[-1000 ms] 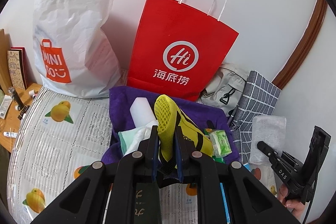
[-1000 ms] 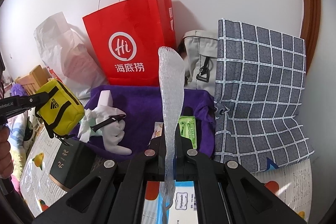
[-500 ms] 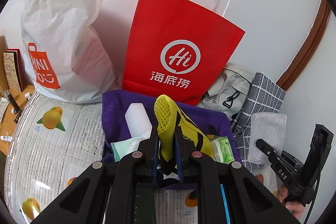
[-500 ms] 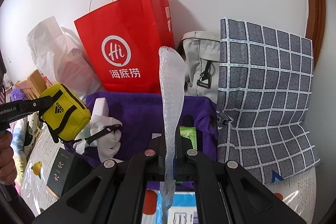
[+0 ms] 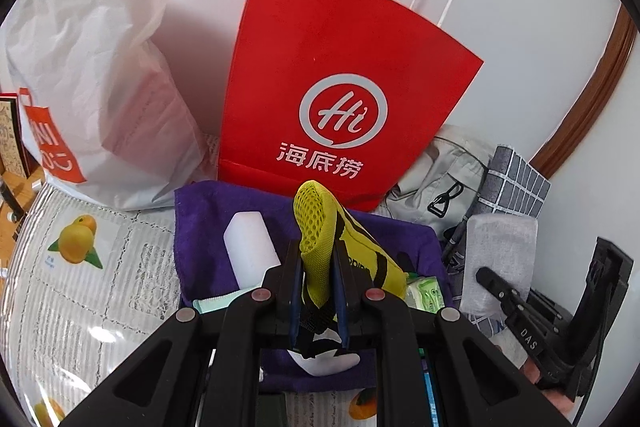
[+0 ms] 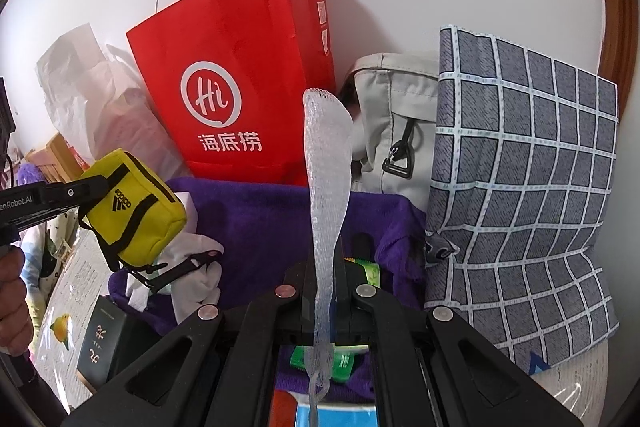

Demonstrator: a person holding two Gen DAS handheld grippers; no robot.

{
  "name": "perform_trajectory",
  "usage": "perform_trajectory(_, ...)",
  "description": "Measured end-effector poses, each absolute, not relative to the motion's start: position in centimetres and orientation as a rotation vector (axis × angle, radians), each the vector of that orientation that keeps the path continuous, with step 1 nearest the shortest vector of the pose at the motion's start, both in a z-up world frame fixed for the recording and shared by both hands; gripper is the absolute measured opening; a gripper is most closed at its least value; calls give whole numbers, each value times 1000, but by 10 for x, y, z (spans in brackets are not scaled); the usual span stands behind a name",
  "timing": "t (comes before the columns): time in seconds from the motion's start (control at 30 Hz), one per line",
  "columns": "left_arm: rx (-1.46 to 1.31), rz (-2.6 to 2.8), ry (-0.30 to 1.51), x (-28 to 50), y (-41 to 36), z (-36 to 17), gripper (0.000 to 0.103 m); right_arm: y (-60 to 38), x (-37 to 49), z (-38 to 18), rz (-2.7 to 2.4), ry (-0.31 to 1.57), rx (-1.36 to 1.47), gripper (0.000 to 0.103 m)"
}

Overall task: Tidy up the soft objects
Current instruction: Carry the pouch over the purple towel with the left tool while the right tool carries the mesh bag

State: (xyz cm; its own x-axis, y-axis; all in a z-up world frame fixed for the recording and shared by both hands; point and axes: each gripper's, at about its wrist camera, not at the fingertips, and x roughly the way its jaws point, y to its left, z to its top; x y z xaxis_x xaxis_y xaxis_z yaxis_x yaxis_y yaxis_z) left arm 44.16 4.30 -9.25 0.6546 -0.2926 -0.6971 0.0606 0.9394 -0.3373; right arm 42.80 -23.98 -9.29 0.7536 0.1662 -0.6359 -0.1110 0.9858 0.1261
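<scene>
My left gripper pinches a yellow mesh pouch; my right gripper clamps a limp foam net over purple plush cloth.

Right tongs pinch white foam netting upright before the red paper bag.

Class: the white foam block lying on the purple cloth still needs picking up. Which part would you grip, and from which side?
Grip the white foam block across its two long sides, near the free upper end, coming from above. It lies slanted on the purple cloth; its lower end is hidden behind the left gripper, so that end offers no clear hold.
</scene>
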Motion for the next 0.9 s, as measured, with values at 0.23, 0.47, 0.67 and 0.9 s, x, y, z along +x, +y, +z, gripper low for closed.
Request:
perform_trajectory(0.23,-309,-200,850,451,45,-100,14,-242,444,-95,156,711,78,3)
perform_trajectory(0.47,-343,-213,862,458,49,-108,14,-242,455,-105,166,741,77,3)
perform_trajectory(0.67,-354,-226,874,462,46,-112,14,-244,462,-113,172,772,76,3)
perform_trajectory(0.9,-359,-247,892,467,40,-118,14,-240,473,-123,171,802,73,3)
